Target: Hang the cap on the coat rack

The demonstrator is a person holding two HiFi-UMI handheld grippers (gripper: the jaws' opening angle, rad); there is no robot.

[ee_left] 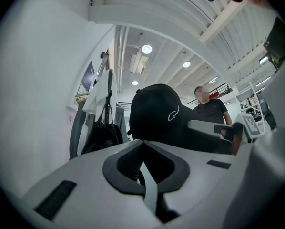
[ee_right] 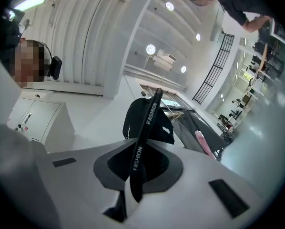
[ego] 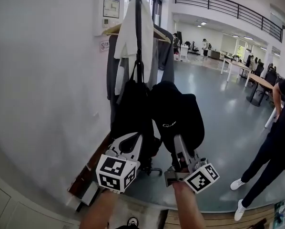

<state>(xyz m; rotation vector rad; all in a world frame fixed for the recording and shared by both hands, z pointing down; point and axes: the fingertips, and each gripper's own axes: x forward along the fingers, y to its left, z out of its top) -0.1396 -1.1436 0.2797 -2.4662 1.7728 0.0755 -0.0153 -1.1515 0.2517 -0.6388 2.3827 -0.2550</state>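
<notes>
Fingers, right: the pale grey right gripper point(ee_right: 138, 163) has its jaws closed onto a black woven strap point(ee_right: 149, 109) printed FASHION. The strap runs up out of the pinch.
Fingers, left: the pale grey left gripper point(ee_left: 143, 163) has its jaws pressed together, with only a thin seam between them and nothing caught in it.
Cap: the black baseball cap point(ego: 175, 108) with a small white script logo is held up in front of the coat rack, to the right of its pole. It is not on any hook. Whether it touches the hanging things cannot be told.
Coat rack: a black upright pole point(ego: 138, 37) against the white wall. It carries a wooden hanger point(ego: 112, 30), a white garment point(ego: 129, 35) and a grey coat point(ego: 112, 73).
Container: a black soft bag point(ego: 130, 104) hangs by its handles from the coat rack, just left of the cap. Its contents are not visible.
Right gripper view only: the strap's lettering and the pinch on it. White cabinets with closed doors point(ee_right: 35, 123) stand well away from the coat rack.
Left gripper view only: the cap's logo from the side, with one finger of the right gripper point(ee_left: 210, 128) under the cap. A person in a dark T-shirt point(ee_left: 211, 109) stands on the far side of the cap from the coat rack.
Head view only: both grippers side by side below the coat rack's load, each with its marker cube and a bare forearm.
Bystander: a person in dark clothes and white shoes point(ego: 269, 149) stands well right of the coat rack on the glossy grey floor point(ego: 218, 109).
</notes>
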